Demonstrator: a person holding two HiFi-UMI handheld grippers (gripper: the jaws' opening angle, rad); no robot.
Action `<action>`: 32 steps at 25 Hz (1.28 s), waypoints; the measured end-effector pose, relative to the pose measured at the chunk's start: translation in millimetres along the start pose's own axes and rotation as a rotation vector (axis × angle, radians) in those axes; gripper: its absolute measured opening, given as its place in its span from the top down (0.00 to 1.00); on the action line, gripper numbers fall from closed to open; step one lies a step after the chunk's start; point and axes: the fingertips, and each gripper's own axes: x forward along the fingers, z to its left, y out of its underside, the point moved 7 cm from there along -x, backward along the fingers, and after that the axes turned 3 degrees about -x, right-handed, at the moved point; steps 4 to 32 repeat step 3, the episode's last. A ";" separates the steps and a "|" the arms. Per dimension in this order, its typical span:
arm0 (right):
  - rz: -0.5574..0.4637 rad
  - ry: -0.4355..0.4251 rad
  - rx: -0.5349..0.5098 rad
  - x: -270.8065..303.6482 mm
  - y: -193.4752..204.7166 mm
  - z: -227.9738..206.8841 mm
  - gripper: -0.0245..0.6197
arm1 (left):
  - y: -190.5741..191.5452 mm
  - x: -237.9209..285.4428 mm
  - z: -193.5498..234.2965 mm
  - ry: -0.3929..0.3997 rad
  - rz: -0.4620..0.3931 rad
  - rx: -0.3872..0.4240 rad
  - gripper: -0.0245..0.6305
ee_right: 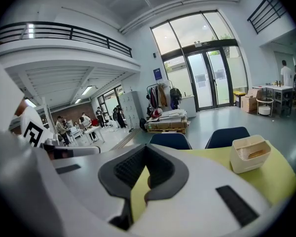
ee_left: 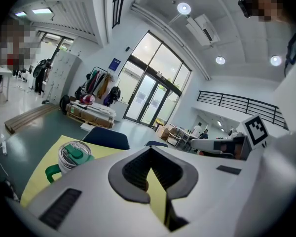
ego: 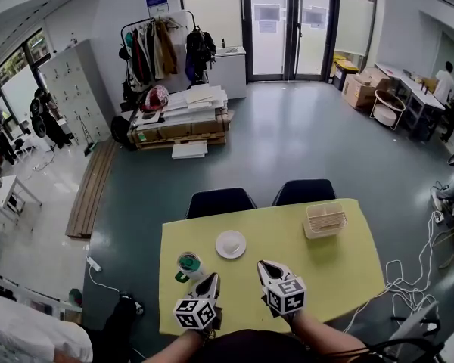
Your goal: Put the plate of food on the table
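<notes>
A small white plate [ego: 231,244] with a pale piece of food on it sits on the yellow table [ego: 348,271], left of centre. My left gripper [ego: 212,279] hovers over the table's near edge, below and left of the plate, jaws shut on nothing. My right gripper [ego: 265,266] is beside it, below and right of the plate, its jaws also closed and empty. In the left gripper view the shut left gripper [ee_left: 150,150] points across the table. In the right gripper view the right gripper [ee_right: 147,147] does the same.
A green-lidded mug [ego: 188,265] [ee_left: 71,157] stands just left of my left gripper. A cream basket [ego: 324,220] [ee_right: 250,153] sits at the table's far right. Two dark chairs [ego: 219,201] [ego: 305,191] are tucked in at the far side. Cables [ego: 408,278] lie on the floor at right.
</notes>
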 end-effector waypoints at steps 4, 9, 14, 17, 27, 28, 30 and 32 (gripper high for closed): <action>-0.001 0.002 0.001 -0.9 1.6 -4.6 0.94 | 2.6 3.6 -2.2 0.000 0.001 -0.001 0.95; -0.001 0.002 0.001 -0.9 1.6 -4.6 0.94 | 2.6 3.6 -2.2 0.000 0.001 -0.001 0.95; -0.001 0.002 0.001 -0.9 1.6 -4.6 0.94 | 2.6 3.6 -2.2 0.000 0.001 -0.001 0.95; -0.001 0.002 0.001 -0.9 1.6 -4.6 0.94 | 2.6 3.6 -2.2 0.000 0.001 -0.001 0.95; -0.001 0.002 0.001 -0.9 1.6 -4.6 0.94 | 2.6 3.6 -2.2 0.000 0.001 -0.001 0.95; -0.001 0.002 0.001 -0.9 1.6 -4.6 0.94 | 2.6 3.6 -2.2 0.000 0.001 -0.001 0.95; -0.001 0.002 0.001 -0.9 1.6 -4.6 0.94 | 2.6 3.6 -2.2 0.000 0.001 -0.001 0.95; -0.001 0.002 0.001 -0.9 1.6 -4.6 0.94 | 2.6 3.6 -2.2 0.000 0.001 -0.001 0.95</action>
